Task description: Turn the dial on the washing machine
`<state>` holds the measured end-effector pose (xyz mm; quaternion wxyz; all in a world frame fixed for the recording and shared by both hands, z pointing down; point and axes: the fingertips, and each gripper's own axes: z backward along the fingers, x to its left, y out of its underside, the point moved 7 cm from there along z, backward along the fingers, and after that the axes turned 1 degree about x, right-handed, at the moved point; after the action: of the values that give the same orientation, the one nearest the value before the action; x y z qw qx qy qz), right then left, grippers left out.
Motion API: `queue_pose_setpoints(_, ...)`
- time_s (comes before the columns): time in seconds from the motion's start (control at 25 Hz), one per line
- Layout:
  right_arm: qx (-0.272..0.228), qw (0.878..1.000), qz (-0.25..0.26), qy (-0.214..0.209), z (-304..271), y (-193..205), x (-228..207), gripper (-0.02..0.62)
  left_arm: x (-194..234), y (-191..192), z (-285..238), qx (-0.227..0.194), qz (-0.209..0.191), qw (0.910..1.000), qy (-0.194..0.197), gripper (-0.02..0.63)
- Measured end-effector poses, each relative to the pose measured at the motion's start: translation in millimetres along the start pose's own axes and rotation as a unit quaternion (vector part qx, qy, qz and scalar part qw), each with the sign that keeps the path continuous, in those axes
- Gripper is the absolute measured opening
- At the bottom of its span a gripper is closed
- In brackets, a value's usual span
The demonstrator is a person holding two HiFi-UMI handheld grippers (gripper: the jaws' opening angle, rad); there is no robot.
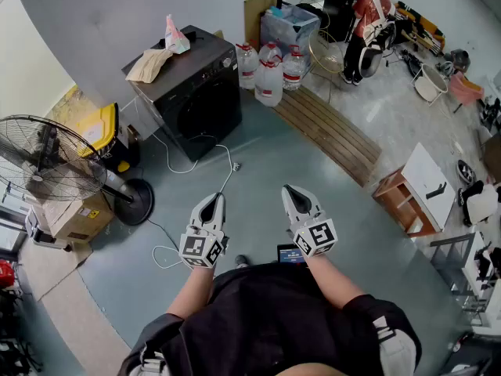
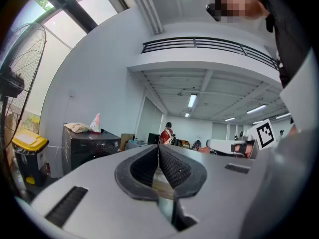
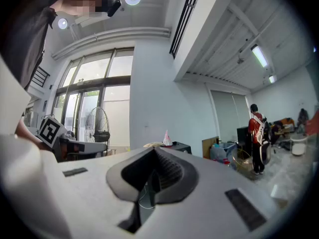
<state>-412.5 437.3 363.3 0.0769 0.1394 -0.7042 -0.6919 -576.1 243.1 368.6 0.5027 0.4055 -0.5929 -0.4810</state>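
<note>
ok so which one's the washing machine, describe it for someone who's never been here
Start at the big standing fan on the left, then follow the grey wall up and right. The washing machine is the black box by it, between a yellow-lidded bin and clear water jugs; only it has a round front door.

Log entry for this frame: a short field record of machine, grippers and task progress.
washing machine: dark, by the wall, well ahead of both grippers
on top: beige crumpled item, pink-white bag
left gripper: shut, empty, level
right gripper: shut, empty, level
beside machine: water jugs
dial: not yet reached
</note>
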Motion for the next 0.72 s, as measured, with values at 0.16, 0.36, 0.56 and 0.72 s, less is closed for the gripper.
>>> queue_pose_setpoints(0.16, 0.000, 1.000, -0.031, 0.004, 23.7, -0.6, -13.0, 0.003, -23.2, -0.3, -1.8, -0.008, 0.005, 0.9999, 0.005, -0.005)
queue_pose_setpoints(0.36, -0.011, 1.000, -0.026, -0.001, 28.6, -2.8, -17.3, 0.003, -33.8, 2.5, -0.3, -0.003, 0.000, 1.0000, 0.006, -0.003)
queue_pose_setpoints(0.56, -0.014, 0.999, -0.042, -0.017, 37.9, 2.6, -24.7, 0.003, -46.8, 2.7, -0.2, -0.002, -0.002, 1.0000, 0.006, -0.005)
queue_pose_setpoints(0.72, -0.008, 0.998, -0.055, -0.020, 46.4, 8.1, -32.2, 0.057, -59.4, 4.0, -0.1, 0.002, -0.007, 0.9999, 0.011, -0.005)
